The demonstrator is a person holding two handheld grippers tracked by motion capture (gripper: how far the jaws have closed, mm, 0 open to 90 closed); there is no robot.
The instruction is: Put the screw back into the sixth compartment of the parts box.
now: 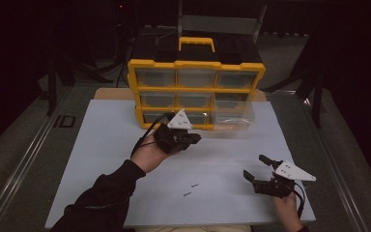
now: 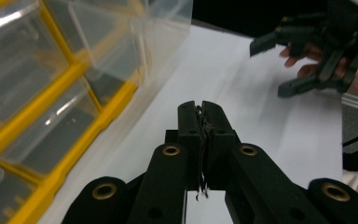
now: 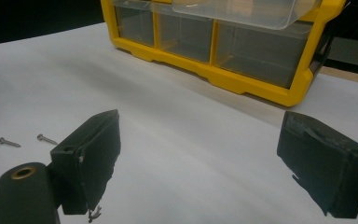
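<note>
My left gripper (image 1: 196, 137) hangs above the white table in front of a yellow and black drawer cabinet (image 1: 195, 64). In the left gripper view its jaws (image 2: 203, 107) are shut on a thin dark thing that looks like a small screw (image 2: 201, 158). One clear drawer (image 1: 232, 118) stands pulled out at the cabinet's lower right, just right of that gripper. Two small screws (image 1: 194, 185) (image 1: 187, 194) lie on the table near the front. My right gripper (image 1: 254, 165) rests at the front right, open, with nothing between its pads (image 3: 200, 140).
The white board (image 1: 101, 145) covers most of the table, with bare room to the left. The open drawer (image 3: 242, 11) juts out over the cabinet's lower row. The two loose screws (image 3: 8, 142) (image 3: 46, 139) lie left of the right gripper.
</note>
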